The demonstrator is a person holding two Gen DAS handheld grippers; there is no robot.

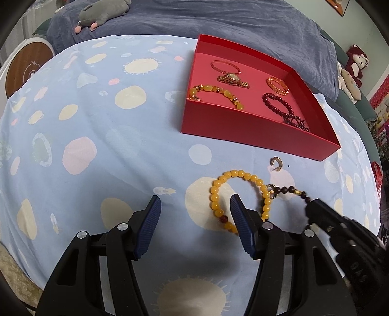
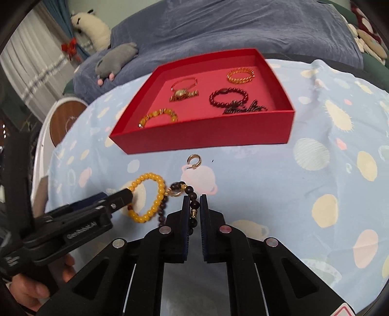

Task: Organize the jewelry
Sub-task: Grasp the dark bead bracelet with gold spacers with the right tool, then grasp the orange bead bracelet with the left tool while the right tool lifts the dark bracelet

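Note:
A yellow bead bracelet (image 1: 215, 192) lies on the spotted blue cloth (image 1: 109, 145), overlapping a dark bead bracelet (image 1: 287, 190) at a gold ring. My left gripper (image 1: 194, 207) stands open just above the cloth. Its right finger covers part of the yellow loop, and nothing is between the pads. In the right wrist view my right gripper (image 2: 194, 201) is shut on the dark bead bracelet (image 2: 193, 206), beside the yellow bracelet (image 2: 159, 194). A small gold earring (image 2: 194, 160) lies alone before the red box (image 2: 206, 131), which holds several bracelets and a watch.
A dark blue blanket (image 1: 218, 21) with a grey plush toy (image 1: 102, 13) lies behind the box. A round white and wooden stand (image 1: 26, 70) sits off the cloth's left edge. A person's hand (image 2: 36, 289) holds the left gripper's handle.

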